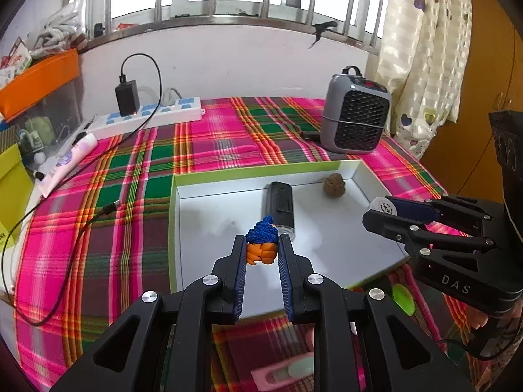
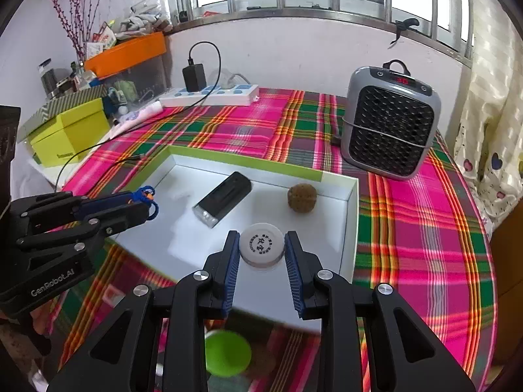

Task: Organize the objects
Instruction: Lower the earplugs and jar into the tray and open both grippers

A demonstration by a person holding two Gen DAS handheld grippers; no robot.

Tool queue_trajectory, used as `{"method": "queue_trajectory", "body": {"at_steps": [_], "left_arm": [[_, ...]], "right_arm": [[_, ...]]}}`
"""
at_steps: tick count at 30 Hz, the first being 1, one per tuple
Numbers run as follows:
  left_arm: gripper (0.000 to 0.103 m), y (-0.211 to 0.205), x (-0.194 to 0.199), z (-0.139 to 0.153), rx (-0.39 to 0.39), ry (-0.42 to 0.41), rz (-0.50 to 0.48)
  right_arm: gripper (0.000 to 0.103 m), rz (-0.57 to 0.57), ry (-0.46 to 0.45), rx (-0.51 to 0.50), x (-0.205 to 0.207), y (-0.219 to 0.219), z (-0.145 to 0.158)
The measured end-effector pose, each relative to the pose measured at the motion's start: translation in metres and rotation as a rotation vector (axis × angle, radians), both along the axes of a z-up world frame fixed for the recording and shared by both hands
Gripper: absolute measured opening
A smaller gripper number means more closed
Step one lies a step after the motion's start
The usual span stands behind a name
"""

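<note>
Hovering above the tray (image 1: 261, 171), the left tongs (image 1: 261, 254) were clamped on a knitted toy (image 1: 261, 245), presumably for dropping in. From the right, the right tongs (image 2: 261, 248) gripped a white cap (image 2: 261, 243) over the same tray (image 2: 348, 222), beside flashlight (image 2: 224, 197) and ball (image 2: 302, 197).

white cap (image 2: 261, 244) between gripper pads

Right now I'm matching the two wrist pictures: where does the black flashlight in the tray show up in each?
Left wrist view: the black flashlight lies in the tray's middle, just beyond the blue-and-orange knitted toy.
Right wrist view: the flashlight lies diagonally, upper left of the white cap.
Shared landmark: the brown ball sits to its right in both.
</note>
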State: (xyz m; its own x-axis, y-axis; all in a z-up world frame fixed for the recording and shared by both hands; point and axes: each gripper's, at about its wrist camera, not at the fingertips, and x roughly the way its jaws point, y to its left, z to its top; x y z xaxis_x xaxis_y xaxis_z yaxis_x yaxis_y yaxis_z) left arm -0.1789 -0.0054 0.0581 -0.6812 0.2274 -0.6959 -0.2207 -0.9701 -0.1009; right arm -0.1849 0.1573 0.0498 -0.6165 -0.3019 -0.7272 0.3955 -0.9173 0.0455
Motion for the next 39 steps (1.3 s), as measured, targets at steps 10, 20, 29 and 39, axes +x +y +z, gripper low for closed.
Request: {"method": "queue_trajectory", "body": {"at_steps": [10,20,29,39], "left_arm": [[0.017,-0.002,-0.030,-0.010,-0.014,-0.031,0.002],[0.017,-0.005,-0.051,-0.021,-0.026,-0.056,0.016],[0.017,-0.008,-0.061,-0.031,-0.022,-0.081,0.021],[0.017,-0.009,-0.066,-0.035,-0.021,-0.093,0.029]], "right_arm": [[0.029,0.026,-0.022,0.049,-0.028,-0.015,-0.010],[0.029,0.055,-0.066,0.077,-0.050,-0.026,-0.022],[0.029,0.061,-0.089,0.093,-0.065,-0.031,-0.031],[0.029,0.076,-0.095,0.113,-0.074,-0.037,-0.036]]}}
